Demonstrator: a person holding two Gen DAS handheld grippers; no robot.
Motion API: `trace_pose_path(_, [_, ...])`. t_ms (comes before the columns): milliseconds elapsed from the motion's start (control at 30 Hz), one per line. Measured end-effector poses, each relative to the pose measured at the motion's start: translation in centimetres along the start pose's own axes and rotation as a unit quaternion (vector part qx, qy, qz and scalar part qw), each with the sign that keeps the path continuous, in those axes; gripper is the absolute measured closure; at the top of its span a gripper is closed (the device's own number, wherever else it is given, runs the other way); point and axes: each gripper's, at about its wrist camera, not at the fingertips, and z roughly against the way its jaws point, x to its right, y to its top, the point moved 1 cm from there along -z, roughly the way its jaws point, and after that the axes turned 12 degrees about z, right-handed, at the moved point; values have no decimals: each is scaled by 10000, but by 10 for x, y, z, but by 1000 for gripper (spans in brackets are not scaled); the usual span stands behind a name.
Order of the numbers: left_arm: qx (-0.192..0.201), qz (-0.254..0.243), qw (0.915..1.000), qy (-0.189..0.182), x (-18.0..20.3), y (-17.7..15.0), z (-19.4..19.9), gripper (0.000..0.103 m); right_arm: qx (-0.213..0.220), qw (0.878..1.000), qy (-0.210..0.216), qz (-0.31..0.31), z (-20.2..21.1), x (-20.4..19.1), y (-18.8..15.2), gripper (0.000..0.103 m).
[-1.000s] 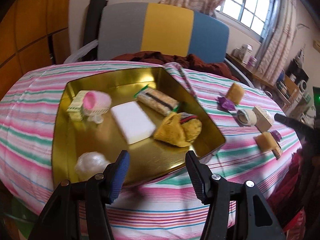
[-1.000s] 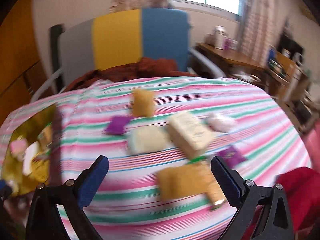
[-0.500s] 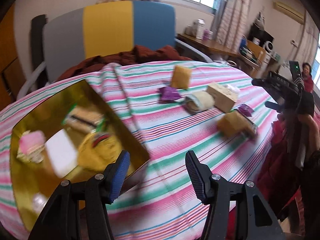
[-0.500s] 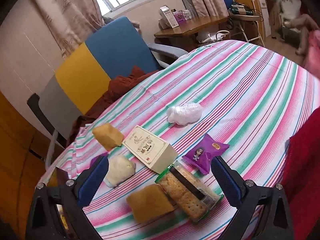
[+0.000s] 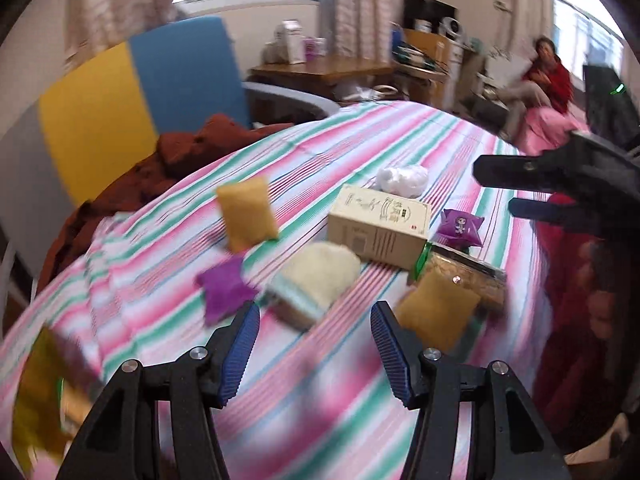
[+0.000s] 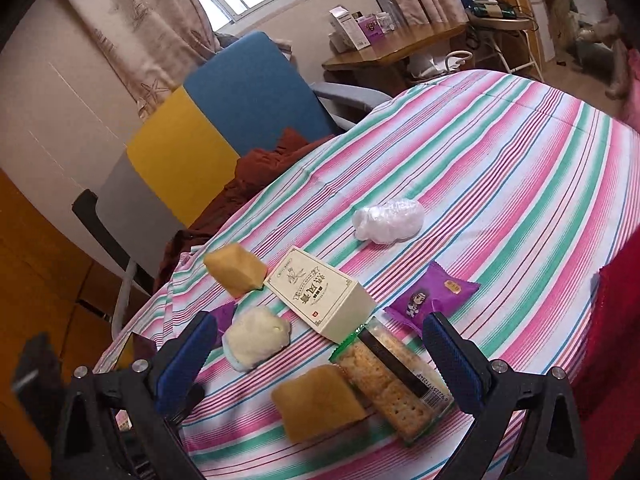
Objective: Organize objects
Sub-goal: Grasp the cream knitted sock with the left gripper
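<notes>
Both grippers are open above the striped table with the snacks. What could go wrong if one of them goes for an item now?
The clear cracker pack touches the yellow sponge block and the cream cardboard box, so the open right gripper may nudge them. The left wrist view is motion-blurred; the open left gripper might misjudge the pale foam pad.

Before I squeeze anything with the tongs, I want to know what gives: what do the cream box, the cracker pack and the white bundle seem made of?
Cream box: looks like matte printed cardboard, with crisp edges and flat faces. Cracker pack: clear glossy plastic film, crackers showing through, so likely brittle inside. White bundle: apparently thin crinkled plastic, translucent and shiny, probably soft.
</notes>
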Motion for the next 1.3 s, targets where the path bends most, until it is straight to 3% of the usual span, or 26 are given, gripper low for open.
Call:
trace_pose_path(133, [-179,-326,9993,39,-1,13,-32,44,-6,10000,19,34,-1,-2,0,0])
trace_pose_path(267, [-348,-454,9983,-59,-3,21,-55,36,-44,9999,83,87,-3,-3,0,0])
trace_pose_path(500, [-551,-597,9965,-186,2,24,-85,33,-90,9998,184,26,-4,-1,0,0])
trace_pose_path(600, [-646,-516,9960,-344,4,23,-93,33,-79,9997,213,3,-4,-1,0,0])
trace_pose_path(733, [-835,-735,9933,-324,14,13,-102,44,-74,9997,213,-4,-4,0,0,0])
trace_pose_path(1033, [-701,-694,9950,-124,18,4,-93,48,-113,9997,212,-47,-6,3,0,0])
trace_pose_path(1300, [-676,-140,9976,-62,14,-25,-68,48,-117,9977,331,-574,-7,20,-2,0])
